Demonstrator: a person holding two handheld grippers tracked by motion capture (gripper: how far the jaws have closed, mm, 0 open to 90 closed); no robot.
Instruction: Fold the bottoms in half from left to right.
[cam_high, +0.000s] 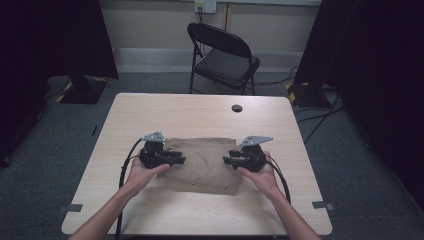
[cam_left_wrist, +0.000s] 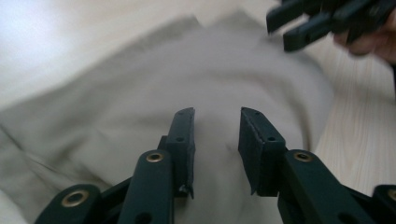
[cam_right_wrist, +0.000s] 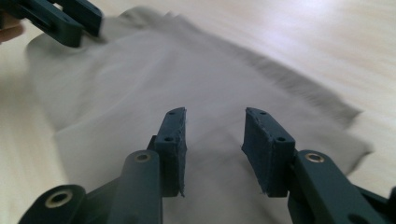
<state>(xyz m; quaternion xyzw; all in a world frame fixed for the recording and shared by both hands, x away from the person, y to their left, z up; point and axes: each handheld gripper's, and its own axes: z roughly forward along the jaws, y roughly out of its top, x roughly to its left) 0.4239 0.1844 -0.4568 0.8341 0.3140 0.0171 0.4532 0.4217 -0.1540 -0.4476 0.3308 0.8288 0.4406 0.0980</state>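
A folded tan cloth (cam_high: 202, 164) lies flat in the middle of the pale wooden surface (cam_high: 150, 112), with no container on it. The left hand-held gripper (cam_high: 181, 160) and right hand-held gripper (cam_high: 226, 160) hover over its side edges, jaws partly open and empty. If they close too shallowly, they may pinch only the top layer, so the fold would sag or slip apart.
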